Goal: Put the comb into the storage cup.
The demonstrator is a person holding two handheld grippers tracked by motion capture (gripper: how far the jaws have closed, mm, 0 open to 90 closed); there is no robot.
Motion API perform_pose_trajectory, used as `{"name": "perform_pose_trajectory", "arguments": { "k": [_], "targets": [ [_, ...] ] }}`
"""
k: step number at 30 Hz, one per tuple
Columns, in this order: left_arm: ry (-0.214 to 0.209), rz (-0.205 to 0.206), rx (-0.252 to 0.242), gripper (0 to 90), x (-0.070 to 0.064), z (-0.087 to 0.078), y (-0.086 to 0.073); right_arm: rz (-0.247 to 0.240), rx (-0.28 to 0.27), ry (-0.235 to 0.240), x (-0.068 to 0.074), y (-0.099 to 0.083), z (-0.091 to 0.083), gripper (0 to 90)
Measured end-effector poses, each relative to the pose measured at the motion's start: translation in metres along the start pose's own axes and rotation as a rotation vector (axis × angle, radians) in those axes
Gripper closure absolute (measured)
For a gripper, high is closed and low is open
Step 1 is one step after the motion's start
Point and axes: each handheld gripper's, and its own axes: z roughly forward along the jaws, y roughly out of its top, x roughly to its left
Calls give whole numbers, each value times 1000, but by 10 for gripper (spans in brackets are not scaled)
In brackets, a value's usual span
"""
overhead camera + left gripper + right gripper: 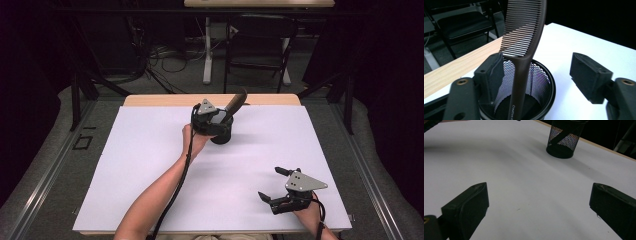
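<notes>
A black mesh cup [221, 136] stands on the white table top [150, 165] toward the back centre. A dark brown comb [236, 102] stands in it, handle down, teeth up, leaning to the right. My left gripper [216, 120] hovers right over the cup, open. In the left gripper view the comb [522, 35] rises from the cup [541, 82] close to the left pad [495, 72], with a wide gap to the other pad. My right gripper [270, 183] rests open and holds nothing near the front right; its view [537, 202] shows the cup [565, 140] far off.
A strip of bare wood [150, 100] runs along the table's far edge. Behind it are a black folding chair [260, 45], a white desk leg [207, 50] and cables on the floor. Black frame bars flank the table on both sides.
</notes>
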Motion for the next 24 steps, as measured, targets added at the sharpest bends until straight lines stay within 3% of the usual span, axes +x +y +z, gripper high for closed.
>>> {"name": "perform_pose_trajectory", "arguments": {
  "k": [4,24],
  "targets": [
    [0,-2,6,169,0,-8,2,-3,2,1,0,0,0,20],
    [11,10,112,16,3,-42,-5,3,9,1,0,0,0,20]
  ]
}}
